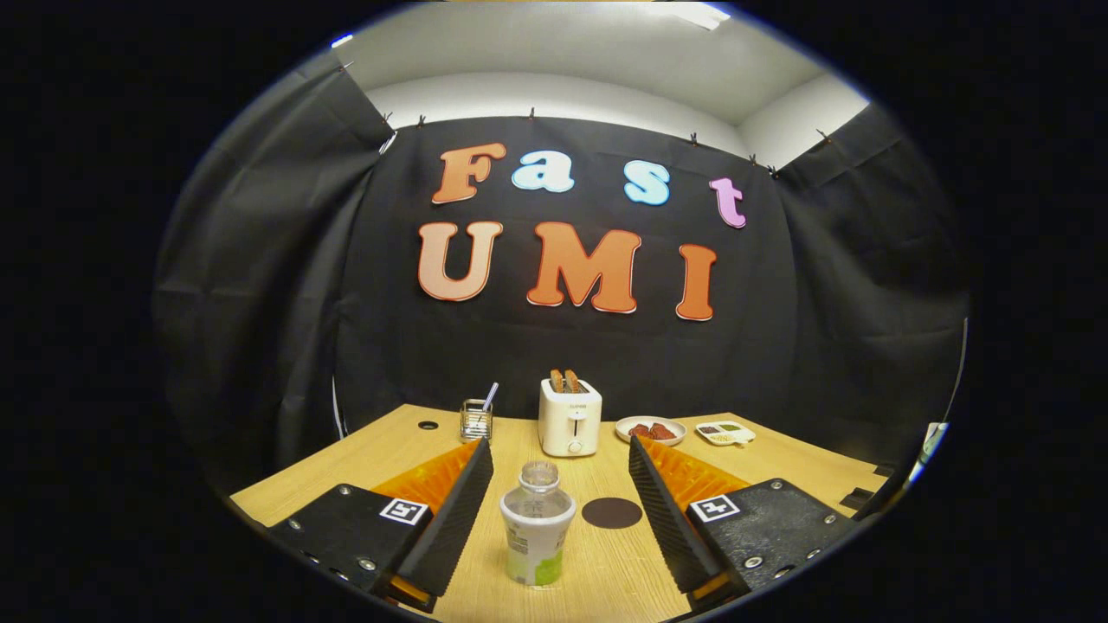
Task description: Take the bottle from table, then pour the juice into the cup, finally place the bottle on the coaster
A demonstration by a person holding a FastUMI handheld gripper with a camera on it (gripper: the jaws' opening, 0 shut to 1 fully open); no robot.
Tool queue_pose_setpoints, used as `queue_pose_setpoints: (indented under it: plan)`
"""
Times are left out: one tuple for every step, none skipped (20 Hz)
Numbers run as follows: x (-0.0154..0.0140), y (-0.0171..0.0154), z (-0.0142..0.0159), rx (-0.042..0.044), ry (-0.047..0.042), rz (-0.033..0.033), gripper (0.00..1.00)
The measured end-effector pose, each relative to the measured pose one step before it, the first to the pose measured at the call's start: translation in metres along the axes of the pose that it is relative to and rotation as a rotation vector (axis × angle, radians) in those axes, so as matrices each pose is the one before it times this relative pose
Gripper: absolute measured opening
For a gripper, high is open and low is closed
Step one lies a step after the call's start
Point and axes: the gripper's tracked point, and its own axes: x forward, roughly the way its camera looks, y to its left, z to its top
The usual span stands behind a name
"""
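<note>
A small clear bottle with a white and green label and no cap stands upright on the wooden table, between my two fingers. My gripper is open, its fingers wide apart and touching nothing. A dark round coaster lies flat just right of the bottle, inside the right finger. A clear glass cup with a straw in it stands farther back, beyond the left fingertip.
A white toaster holding two slices stands at the back middle. To its right sit a plate of reddish food and a small divided dish. A round hole marks the table's back left.
</note>
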Motion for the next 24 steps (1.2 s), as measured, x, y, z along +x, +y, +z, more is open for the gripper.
queue_pose_setpoints:
  plan:
    - [0.00334,0.00187,-0.01091,0.00095,0.01726,0.00092,0.94]
    - [0.00144,0.00430,-0.00877,-0.00597,0.00749,0.00711,0.92]
    - [0.00381,0.00497,-0.00768,-0.00352,0.00760,0.01193,0.89]
    - [0.00288,0.00277,-0.00881,0.00367,0.00890,0.00417,0.87]
    - [0.00312,0.00403,-0.00903,0.00739,0.00801,0.00602,0.86]
    - [0.00469,0.00318,-0.00797,0.00711,0.00620,0.00670,0.85]
    - [0.00327,0.00129,-0.00932,0.00215,0.01150,0.00032,0.83]
    - [0.00163,-0.00155,-0.00724,-0.00267,0.00473,-0.00328,0.81]
    - [0.00345,-0.00032,-0.00842,0.00783,0.01554,0.00067,0.80]
    - [0.00300,0.00023,-0.00610,0.00767,0.00633,0.00597,0.77]
    - [0.00242,0.00093,-0.00562,0.00242,0.00864,0.00555,0.75]
    - [0.00264,-0.00006,-0.00636,0.00670,0.00624,0.00239,0.71]
    - [0.00318,-0.00016,-0.00631,0.00292,0.01529,0.00180,0.70]
    - [0.00442,0.00010,-0.00526,0.00168,0.00927,0.00031,0.69]
    - [0.00335,0.00150,-0.00561,0.00004,0.01276,0.00174,0.69]
    - [0.00471,0.00021,-0.00632,-0.00105,0.01263,0.00042,0.69]
    - [0.00390,0.00018,-0.00474,-0.00433,0.01283,-0.00066,0.69]
    - [0.00364,0.00024,-0.00683,-0.00259,0.01534,-0.00049,0.69]
    - [0.00394,0.00036,-0.00442,0.00106,0.01033,0.00174,0.69]
    - [0.00159,0.00120,-0.00556,0.00293,0.00786,0.00627,0.69]
    - [-0.00245,-0.00029,0.00289,0.01269,-0.01487,0.00278,0.67]
    - [0.00199,-0.00108,-0.00035,0.00793,-0.00105,-0.00019,0.65]
    - [-0.00006,-0.00011,0.00124,0.00331,-0.00513,0.00194,0.64]
    - [0.00049,0.00085,-0.00055,0.00543,0.00213,0.00529,0.61]
